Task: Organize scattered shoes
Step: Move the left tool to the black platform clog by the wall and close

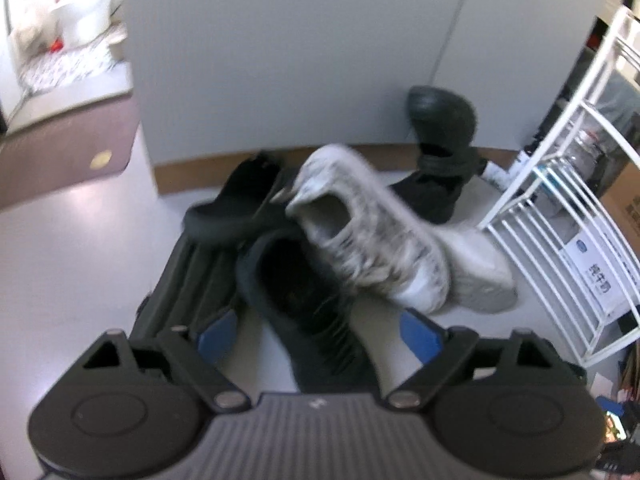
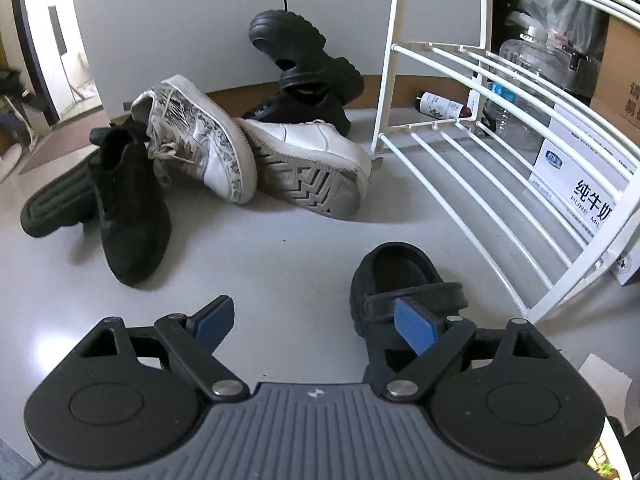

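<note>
A pile of shoes lies on the grey floor by the wall. A black knit sneaker (image 1: 304, 300) (image 2: 128, 216) lies toe toward me, between the open jaws of my left gripper (image 1: 320, 332). A patterned white sneaker (image 1: 368, 232) (image 2: 204, 140) leans on it, next to a plain white sneaker (image 2: 316, 168) on its side. A black slipper (image 1: 236, 200) lies at left, black chunky shoes (image 2: 308, 68) at the back. My right gripper (image 2: 316, 324) is open, its right finger above a black strapped shoe (image 2: 404, 280).
A white wire shoe rack (image 2: 480, 120) (image 1: 568, 216) stands at right with a milk carton box (image 2: 580, 184), a clear water jug (image 2: 532, 60) and a small bottle (image 2: 444, 106) behind it. A brown mat (image 1: 68, 152) lies at left.
</note>
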{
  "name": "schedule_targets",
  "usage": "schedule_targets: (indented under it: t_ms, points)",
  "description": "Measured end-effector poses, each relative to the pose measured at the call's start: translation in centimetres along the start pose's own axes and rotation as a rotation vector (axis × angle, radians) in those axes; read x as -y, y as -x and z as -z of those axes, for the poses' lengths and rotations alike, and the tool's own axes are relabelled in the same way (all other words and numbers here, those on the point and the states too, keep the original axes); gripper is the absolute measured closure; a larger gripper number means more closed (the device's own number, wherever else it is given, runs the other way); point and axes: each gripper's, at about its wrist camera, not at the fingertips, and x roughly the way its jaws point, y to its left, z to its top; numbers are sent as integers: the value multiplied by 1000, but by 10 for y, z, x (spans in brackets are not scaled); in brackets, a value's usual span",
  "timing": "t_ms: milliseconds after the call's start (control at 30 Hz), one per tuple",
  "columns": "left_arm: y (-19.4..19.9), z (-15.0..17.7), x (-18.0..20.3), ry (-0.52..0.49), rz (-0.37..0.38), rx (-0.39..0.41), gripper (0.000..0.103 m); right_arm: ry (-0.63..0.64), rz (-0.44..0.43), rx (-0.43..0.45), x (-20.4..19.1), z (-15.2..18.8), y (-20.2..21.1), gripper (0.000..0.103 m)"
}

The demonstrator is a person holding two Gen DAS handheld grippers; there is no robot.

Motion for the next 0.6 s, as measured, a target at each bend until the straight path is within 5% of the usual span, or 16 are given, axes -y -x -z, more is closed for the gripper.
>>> schedule_targets:
  t_ms: [267, 400, 600]
  points:
    - [-25, -30, 59, -126, 14, -30, 12, -55, -60, 56, 6, 0, 9, 12]
    - [-44, -36, 90, -201, 87, -30, 12, -81, -76, 81, 13, 0, 14, 12]
    - [-73, -52, 128, -284, 56, 20, 12, -106, -60, 78, 27, 4, 17, 12]
